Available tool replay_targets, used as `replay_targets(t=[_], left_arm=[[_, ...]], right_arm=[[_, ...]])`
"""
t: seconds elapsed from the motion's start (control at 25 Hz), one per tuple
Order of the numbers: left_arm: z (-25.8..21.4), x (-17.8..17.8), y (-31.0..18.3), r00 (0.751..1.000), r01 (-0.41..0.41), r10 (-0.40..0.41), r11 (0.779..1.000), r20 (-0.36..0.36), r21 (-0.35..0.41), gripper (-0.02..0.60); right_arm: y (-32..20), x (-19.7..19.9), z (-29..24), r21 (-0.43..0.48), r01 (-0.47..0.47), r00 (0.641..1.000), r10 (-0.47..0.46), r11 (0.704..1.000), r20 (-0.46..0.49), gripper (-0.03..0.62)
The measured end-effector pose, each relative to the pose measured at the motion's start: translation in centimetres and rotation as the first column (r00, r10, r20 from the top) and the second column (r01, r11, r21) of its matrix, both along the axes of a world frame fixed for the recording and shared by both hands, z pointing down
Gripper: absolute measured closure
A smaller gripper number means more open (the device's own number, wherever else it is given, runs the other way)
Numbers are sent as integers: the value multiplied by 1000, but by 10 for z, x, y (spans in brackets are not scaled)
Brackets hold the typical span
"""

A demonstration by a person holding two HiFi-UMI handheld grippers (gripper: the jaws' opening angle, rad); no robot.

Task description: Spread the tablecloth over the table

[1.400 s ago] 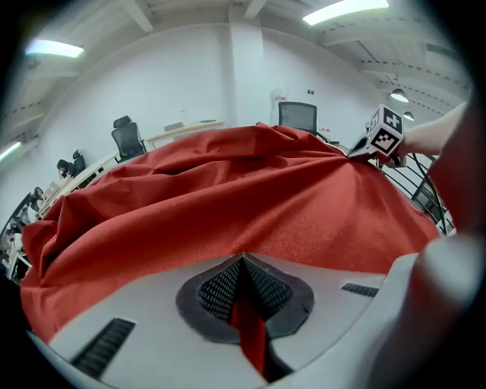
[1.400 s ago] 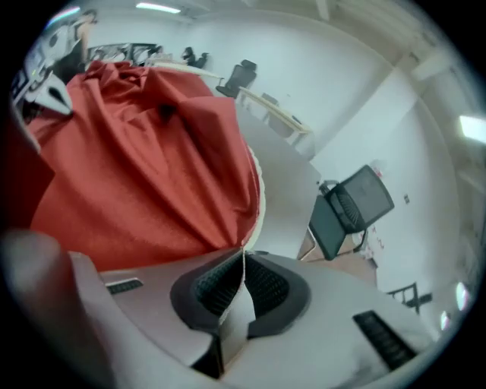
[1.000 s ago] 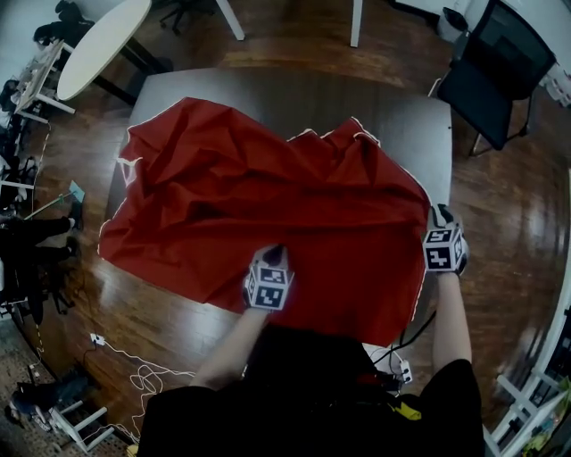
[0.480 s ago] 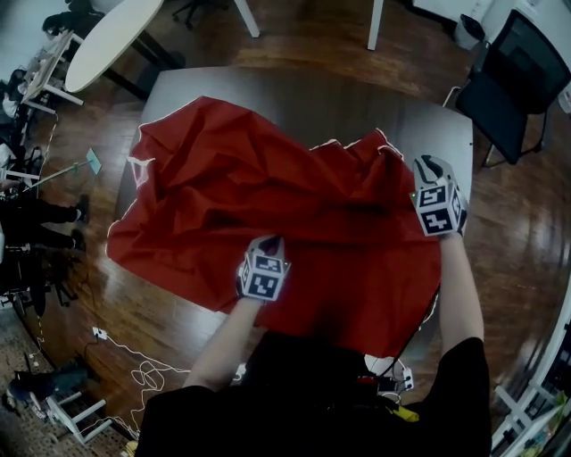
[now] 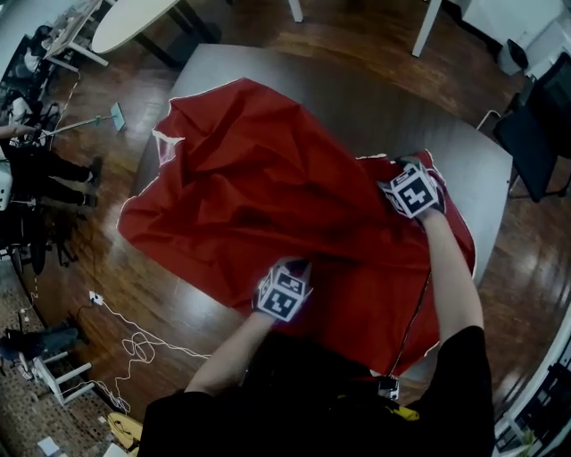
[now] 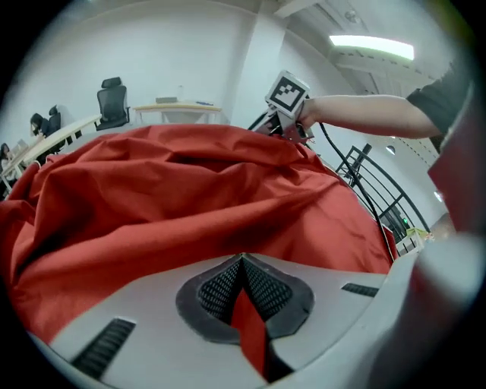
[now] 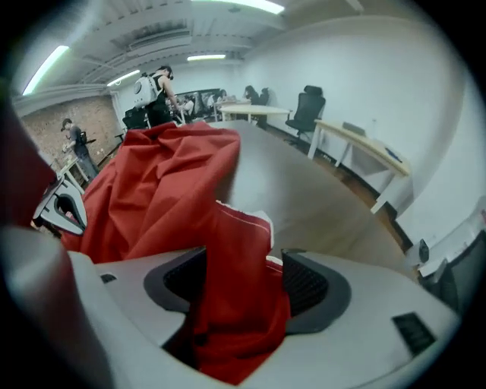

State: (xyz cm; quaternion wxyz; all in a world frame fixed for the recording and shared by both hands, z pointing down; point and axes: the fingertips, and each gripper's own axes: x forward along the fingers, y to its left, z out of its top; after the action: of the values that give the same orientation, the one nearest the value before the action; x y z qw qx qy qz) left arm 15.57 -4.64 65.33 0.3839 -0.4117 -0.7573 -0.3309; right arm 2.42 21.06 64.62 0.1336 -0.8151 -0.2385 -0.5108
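Observation:
The red tablecloth (image 5: 268,187) lies crumpled over the grey table (image 5: 357,98), and its near edge hangs off the front. My left gripper (image 5: 287,284) sits at that near edge, shut on a thin fold of the tablecloth (image 6: 152,197) that shows between its pads (image 6: 220,292). My right gripper (image 5: 410,186) is at the cloth's far right corner, over the table. Its jaws have just been opening. A white-hemmed bunch of the tablecloth (image 7: 235,304) lies loosely between the parted pads (image 7: 307,289) of the right gripper (image 7: 239,285).
Bare grey tabletop (image 7: 304,197) stretches beyond the cloth's corner. A black chair (image 5: 540,134) stands at the right, and a white oval table (image 5: 134,18) at the far left. White cables (image 5: 134,344) trail on the wooden floor. A person (image 5: 27,178) is at the left edge.
My right gripper has swung from the table's near right edge to farther in and leftward, taking the cloth corner with it, and its jaws have parted. The left gripper keeps its grip.

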Motion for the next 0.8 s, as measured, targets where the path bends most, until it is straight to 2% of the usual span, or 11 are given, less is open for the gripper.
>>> replay_targets(t=[0.04,0.12,0.16,0.28,0.4,0.6,0.72,0.8], left_arm=[[5,1,-5,1000,-7,7,1000,-5,15,580],[13,6,-8,999,-18,19,1000,-27,21,580],[14,8,-8,999,-18,19,1000,-32,20,580],[14,12,-3,1000,-17,18,1000,-19,18,580],[13,11,-3,1000,-17,17,1000,-13,17,580],[11,8,-3,999,-3,3,1000,-36,5,580],[15,10,-1,1000,24,-23,1000,-10,17,580],[18,14,-1,999,35,-35,999,1,32,580]], right_arm=[[0,8,5,12,42,999,-42,999,19,308],[0,17,13,14,122,990,-122,992,68,524],[2,18,16,3,148,985,-148,989,88,581],[29,15,17,-82,148,982,-137,986,129,582],[82,-14,21,-218,47,981,-5,975,193,582],[162,-62,11,-358,-159,953,237,920,188,582],[181,-71,-7,-426,-213,939,304,880,160,578],[179,-71,-13,-458,-234,936,326,858,133,496]])
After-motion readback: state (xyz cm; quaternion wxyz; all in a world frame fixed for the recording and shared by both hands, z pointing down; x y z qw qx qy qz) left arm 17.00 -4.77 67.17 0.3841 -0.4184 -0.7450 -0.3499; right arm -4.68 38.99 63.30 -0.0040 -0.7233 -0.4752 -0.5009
